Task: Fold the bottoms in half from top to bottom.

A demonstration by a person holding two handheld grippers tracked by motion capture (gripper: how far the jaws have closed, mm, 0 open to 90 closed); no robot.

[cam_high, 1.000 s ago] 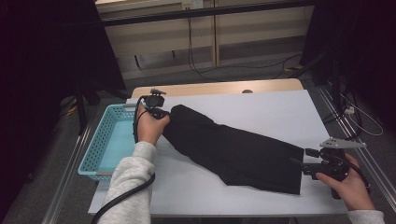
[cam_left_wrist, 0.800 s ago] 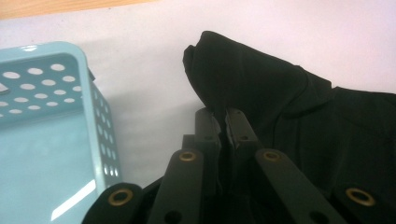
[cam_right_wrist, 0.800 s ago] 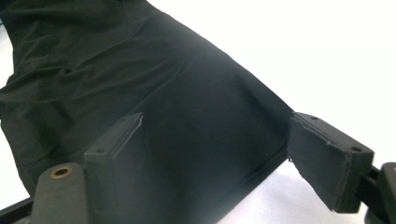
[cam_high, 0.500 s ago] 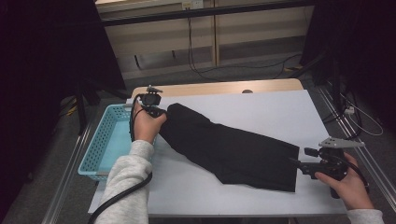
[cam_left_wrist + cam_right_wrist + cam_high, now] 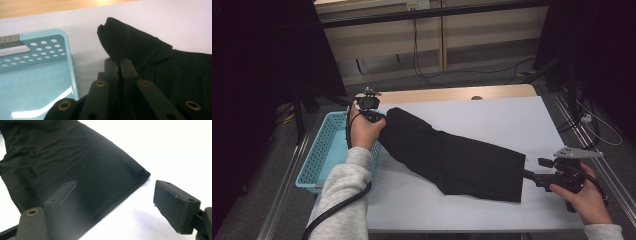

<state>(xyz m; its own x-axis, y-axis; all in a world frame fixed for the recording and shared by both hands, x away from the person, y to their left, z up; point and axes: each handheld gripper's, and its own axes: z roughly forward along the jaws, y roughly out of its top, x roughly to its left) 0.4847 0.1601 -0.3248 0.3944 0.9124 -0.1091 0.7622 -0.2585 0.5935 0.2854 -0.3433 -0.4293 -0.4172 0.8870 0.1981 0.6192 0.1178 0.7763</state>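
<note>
A black garment [image 5: 452, 157] lies spread at a slant across the white table [image 5: 492, 117]. My left gripper [image 5: 382, 119] is shut on the cloth's bunched upper-left end, beside the basket. In the left gripper view its jaws [image 5: 119, 63] pinch a fold of the garment [image 5: 140, 47], which rises in a peak just past the tips. My right gripper [image 5: 526, 173] stands open at the garment's lower-right edge. In the right gripper view [image 5: 117, 203] one jaw hangs over the cloth [image 5: 75, 160] and the other over bare table, with the hem between them and not squeezed.
A light blue perforated basket [image 5: 319, 152] stands at the table's left edge, right beside the left hand; its rim [image 5: 45, 37] fills the left of the left gripper view. A wooden strip [image 5: 452, 93] runs along the far edge. Cables lie on the floor beyond.
The left hand has drawn the garment slightly to the left, so its lower-right edge has slid a little away from the right gripper. The right hand has stayed put.
</note>
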